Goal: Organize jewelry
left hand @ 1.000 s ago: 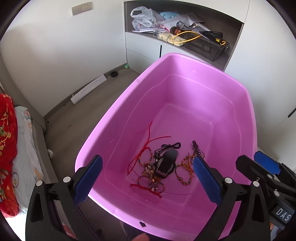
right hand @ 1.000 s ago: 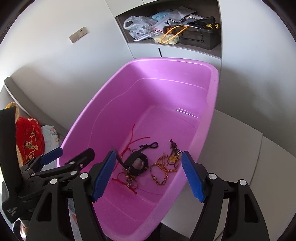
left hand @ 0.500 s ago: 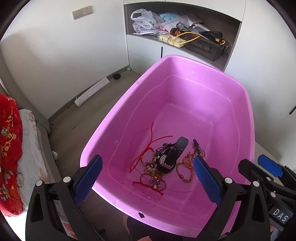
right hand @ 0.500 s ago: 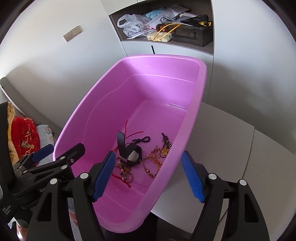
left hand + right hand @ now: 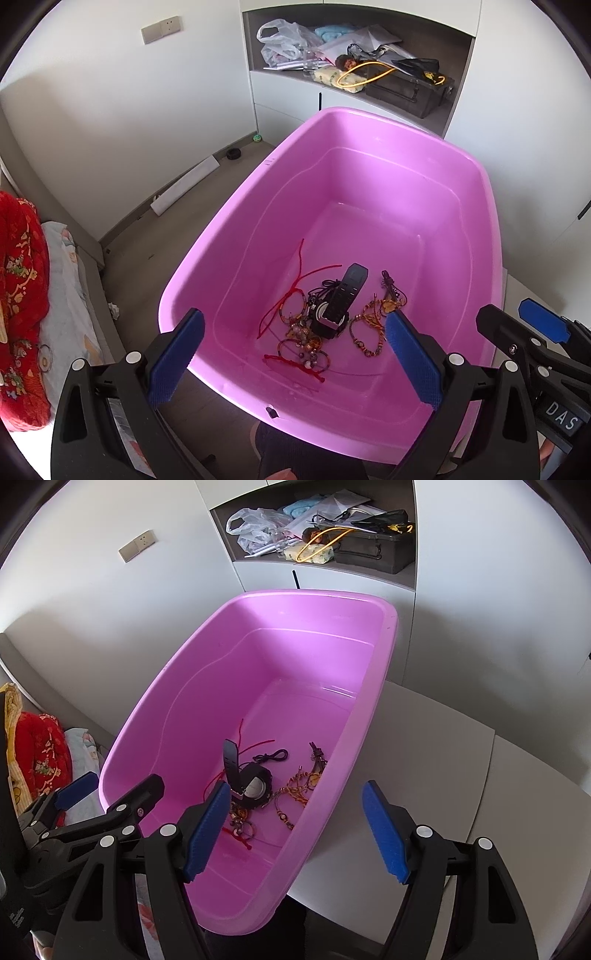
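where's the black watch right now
In both wrist views the black watch lies on the bottom of the pink tub, amid the tangle of bracelets, with the red cord to its left.

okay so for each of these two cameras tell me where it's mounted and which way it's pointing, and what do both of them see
Left wrist: sits on the left tool, looking forward and down into the pink tub; its own open blue fingers show, and the right tool's tip at the right edge.
Right wrist: sits on the right tool, looking down over the tub's right rim onto the grey surface; its open fingers show, with the left tool at lower left.
Shared: the tub, the black watch amid tangled bracelets, and the cluttered shelf.
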